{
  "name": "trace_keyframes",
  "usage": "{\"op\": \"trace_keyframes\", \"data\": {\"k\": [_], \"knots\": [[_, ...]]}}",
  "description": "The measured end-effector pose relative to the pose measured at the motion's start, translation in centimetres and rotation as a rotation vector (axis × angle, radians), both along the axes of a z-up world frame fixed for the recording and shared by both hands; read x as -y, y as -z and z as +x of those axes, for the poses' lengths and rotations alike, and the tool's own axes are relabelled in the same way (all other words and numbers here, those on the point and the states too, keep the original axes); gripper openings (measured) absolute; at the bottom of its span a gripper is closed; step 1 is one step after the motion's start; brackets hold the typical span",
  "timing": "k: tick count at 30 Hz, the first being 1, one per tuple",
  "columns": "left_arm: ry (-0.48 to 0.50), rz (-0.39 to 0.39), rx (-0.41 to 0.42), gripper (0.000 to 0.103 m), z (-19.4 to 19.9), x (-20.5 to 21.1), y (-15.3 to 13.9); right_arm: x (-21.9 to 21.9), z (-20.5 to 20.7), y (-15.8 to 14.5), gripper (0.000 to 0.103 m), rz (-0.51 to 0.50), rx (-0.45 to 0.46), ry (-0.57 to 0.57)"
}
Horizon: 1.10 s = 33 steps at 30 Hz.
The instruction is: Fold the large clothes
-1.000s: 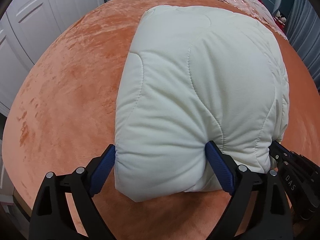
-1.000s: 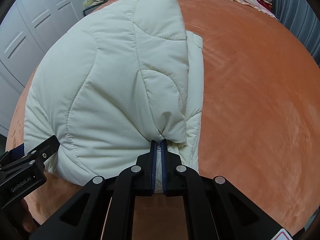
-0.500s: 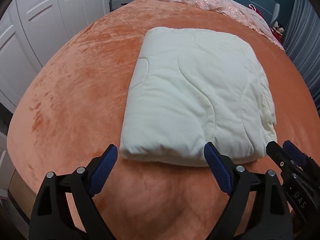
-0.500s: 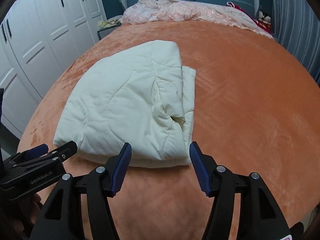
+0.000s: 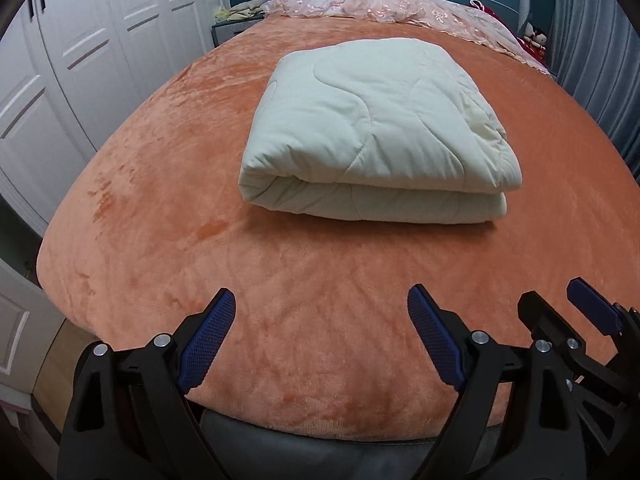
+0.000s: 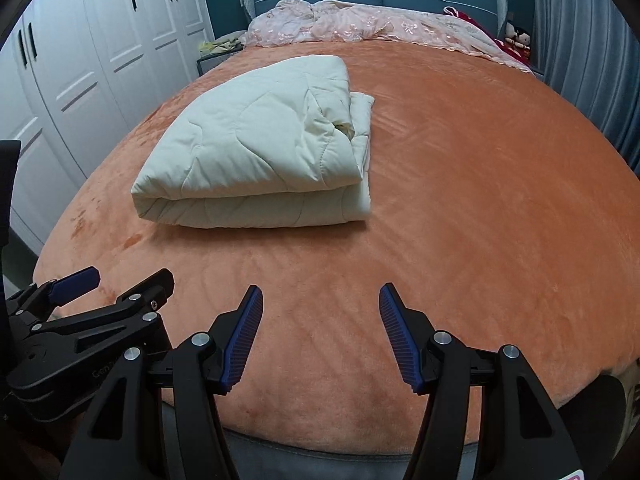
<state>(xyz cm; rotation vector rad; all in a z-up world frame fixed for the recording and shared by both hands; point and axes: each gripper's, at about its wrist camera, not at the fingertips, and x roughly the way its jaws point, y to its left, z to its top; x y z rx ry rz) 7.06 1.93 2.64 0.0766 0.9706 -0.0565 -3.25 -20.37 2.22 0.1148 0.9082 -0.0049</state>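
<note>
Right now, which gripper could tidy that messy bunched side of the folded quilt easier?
Probably the right gripper. The cream quilt's ruffled open edges lie on its side; the left gripper faces the neat folded part. Both are open, touching nothing.

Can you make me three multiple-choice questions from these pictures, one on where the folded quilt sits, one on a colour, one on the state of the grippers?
1. Where does the folded cream quilt lie?
A. On the orange bedspread, away from both grippers
B. On the floor by the wardrobe
C. Between the fingers of the right hand-held gripper

2. What colour are the gripper pads?
A. Red
B. Blue
C. White

3. What is the state of the left hand-held gripper and the right hand-held gripper?
A. Both shut on the quilt
B. Left open, right shut on the quilt
C. Both open, holding nothing

Answers:
1 A: the quilt rests on the bedspread, with bare orange fabric between it and the grippers.
2 B: both wrist views show ribbed blue pads.
3 C: only bedspread shows between each pair of spread fingers.
</note>
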Motion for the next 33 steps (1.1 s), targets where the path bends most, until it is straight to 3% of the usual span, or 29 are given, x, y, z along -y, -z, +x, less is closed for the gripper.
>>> {"op": "trace_keyframes", "data": {"k": [12,33], "knots": [[0.017,0.053,0.037,0.084,-2.8,1.1,1.8,0.4,-2.2,2.1,0.059,-0.018,-0.003,0.038],[0.000,0.035,0.091,0.084,-5.2,0.1,4.0,-0.2,-3.8,3.8,0.066,-0.036,0.032,0.044]]}}
